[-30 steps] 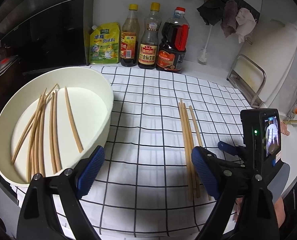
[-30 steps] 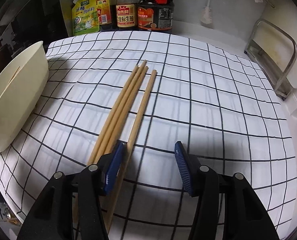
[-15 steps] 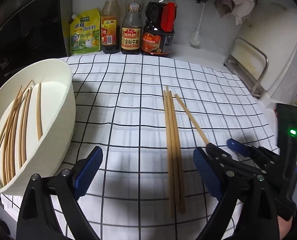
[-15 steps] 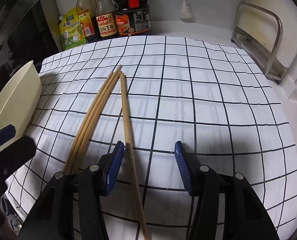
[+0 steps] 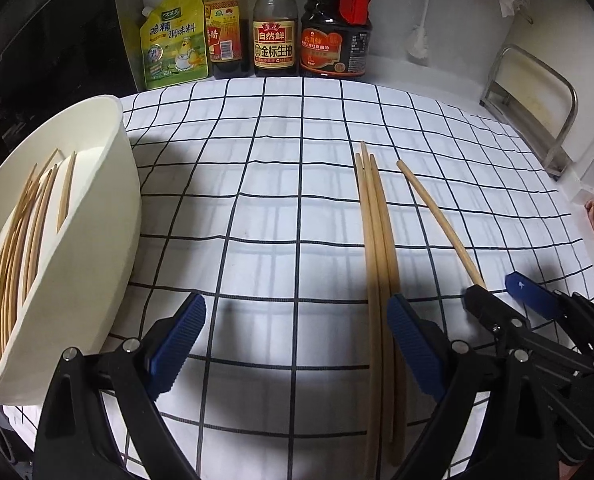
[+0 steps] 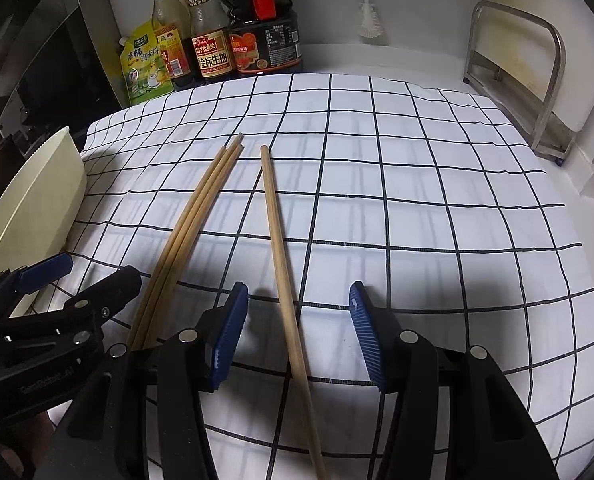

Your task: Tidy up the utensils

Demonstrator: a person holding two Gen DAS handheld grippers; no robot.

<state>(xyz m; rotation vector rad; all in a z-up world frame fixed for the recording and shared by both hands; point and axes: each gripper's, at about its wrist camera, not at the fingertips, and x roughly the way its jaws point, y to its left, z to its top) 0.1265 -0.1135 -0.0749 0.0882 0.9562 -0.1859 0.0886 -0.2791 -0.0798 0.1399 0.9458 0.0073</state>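
Observation:
Three wooden chopsticks [image 5: 377,248] lie side by side on the checked cloth [image 5: 277,200], and a fourth chopstick [image 6: 281,240] lies angled apart to their right. My left gripper [image 5: 295,344] is open low over the cloth, with the three chopsticks running just inside its right finger. My right gripper [image 6: 297,336] is open with the single chopstick between its fingers, neither pad touching it. A cream bowl [image 5: 81,264] at the left holds several more chopsticks [image 5: 25,220]. Each gripper appears in the other's view: left gripper [image 6: 89,276], right gripper [image 5: 495,292].
Sauce bottles [image 5: 275,28] and a yellow-green pouch [image 5: 175,40] stand along the back wall. A metal rack [image 5: 537,100] stands at the right, beyond the cloth's edge. A dark appliance [image 5: 49,40] rises behind the bowl.
My left gripper has moved right and down, from beside the bowl to the three chopsticks. The single chopstick has swung away from the others and now lies between my right gripper's fingers.

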